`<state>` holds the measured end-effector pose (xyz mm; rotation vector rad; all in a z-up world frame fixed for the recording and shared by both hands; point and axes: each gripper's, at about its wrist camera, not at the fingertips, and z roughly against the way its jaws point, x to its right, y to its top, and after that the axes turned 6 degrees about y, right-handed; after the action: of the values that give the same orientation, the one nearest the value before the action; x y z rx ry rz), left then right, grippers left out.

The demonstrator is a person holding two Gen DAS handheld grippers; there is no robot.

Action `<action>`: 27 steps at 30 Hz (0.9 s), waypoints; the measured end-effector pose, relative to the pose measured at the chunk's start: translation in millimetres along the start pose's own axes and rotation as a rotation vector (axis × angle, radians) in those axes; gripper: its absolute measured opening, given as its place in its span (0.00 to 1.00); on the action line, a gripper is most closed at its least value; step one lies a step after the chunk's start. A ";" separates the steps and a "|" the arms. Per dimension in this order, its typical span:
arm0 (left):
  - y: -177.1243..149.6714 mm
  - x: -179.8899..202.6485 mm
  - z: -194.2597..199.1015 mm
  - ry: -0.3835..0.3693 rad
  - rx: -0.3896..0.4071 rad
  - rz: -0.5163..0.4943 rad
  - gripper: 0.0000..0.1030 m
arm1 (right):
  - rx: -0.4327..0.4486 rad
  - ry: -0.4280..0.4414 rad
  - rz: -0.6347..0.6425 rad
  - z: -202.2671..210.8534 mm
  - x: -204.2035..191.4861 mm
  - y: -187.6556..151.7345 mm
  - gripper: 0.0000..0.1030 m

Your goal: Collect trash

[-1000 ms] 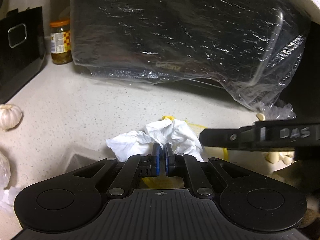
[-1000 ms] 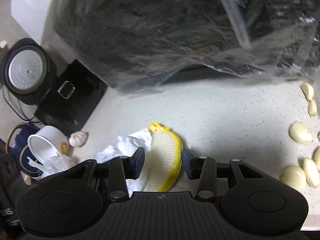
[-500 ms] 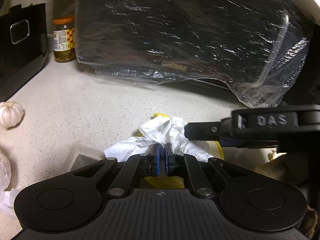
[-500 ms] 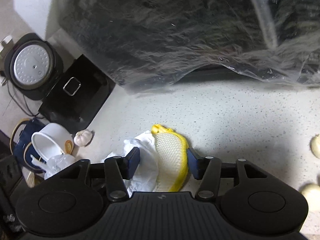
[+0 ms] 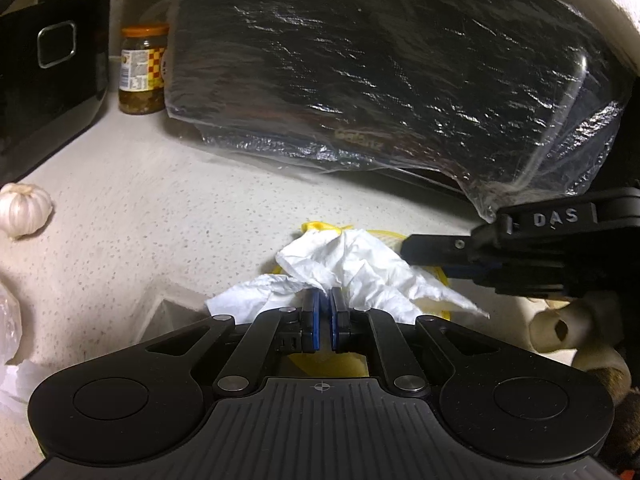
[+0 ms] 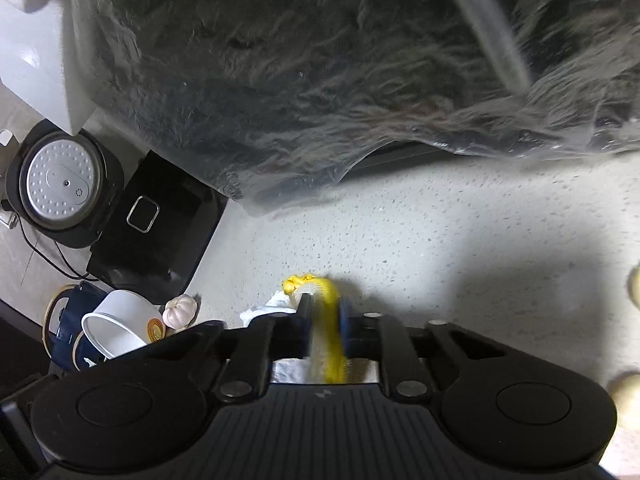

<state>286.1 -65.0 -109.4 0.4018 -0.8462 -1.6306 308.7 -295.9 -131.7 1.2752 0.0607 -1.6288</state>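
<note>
Since a moment ago the right fingers (image 6: 325, 322), which stood wide on either side of the yellow net (image 6: 330, 340), have clamped onto it, squeezing it into a narrow strip. The left fingers (image 5: 323, 312) are pinched shut on the crumpled tissue (image 5: 352, 276), exactly as before. Tissue and net lie together on the speckled worktop (image 5: 180, 216), the net partly under the tissue. Behind them stands a black appliance wrapped in clear plastic (image 5: 380, 72) (its brand lettering is too faint to read). To the left are a garlic bulb (image 5: 25, 209), a jar (image 5: 143, 70), a white cup (image 6: 116, 328) and a rice cooker (image 6: 60, 184).
</note>
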 end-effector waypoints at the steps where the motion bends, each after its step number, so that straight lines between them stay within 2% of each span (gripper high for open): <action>1: -0.5 0.3 0.2 0.001 0.001 -0.001 0.07 | 0.000 0.004 0.001 2.4 -1.3 -0.7 0.12; 5: -1.9 -0.2 0.1 -0.001 0.000 0.004 0.07 | -0.015 0.013 0.031 6.5 -9.1 -6.1 0.13; 9: -1.5 -4.2 -1.5 -0.014 -0.005 0.022 0.07 | -0.051 0.010 0.027 0.1 -6.1 -10.8 0.21; 13: -1.2 -3.5 -1.2 -0.008 -0.004 0.021 0.07 | -0.080 -0.005 -0.020 -8.9 7.5 -13.3 0.22; 15: -1.2 -3.2 -0.8 -0.005 -0.003 0.025 0.07 | -0.083 0.016 -0.044 -10.6 12.0 -11.7 0.22; 17: -1.0 -3.4 1.2 -0.002 0.000 0.035 0.07 | -0.081 0.005 -0.044 -11.7 10.7 -10.2 0.19; 19: -1.4 -4.8 7.7 -0.015 0.019 0.049 0.07 | -0.074 -0.019 -0.001 -9.9 3.1 -11.5 0.15; 24: -2.2 -10.2 40.4 -0.028 0.104 0.070 0.07 | -0.034 -0.015 0.067 8.9 -21.1 -13.1 0.13; 27: -5.2 -21.6 59.5 -0.033 0.137 0.088 0.07 | -0.009 -0.048 0.110 20.6 -36.0 -13.5 0.12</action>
<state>247.8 -26.0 -76.9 0.4289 -0.9908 -1.5066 281.8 -277.4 -102.9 1.2111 -0.0313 -1.5627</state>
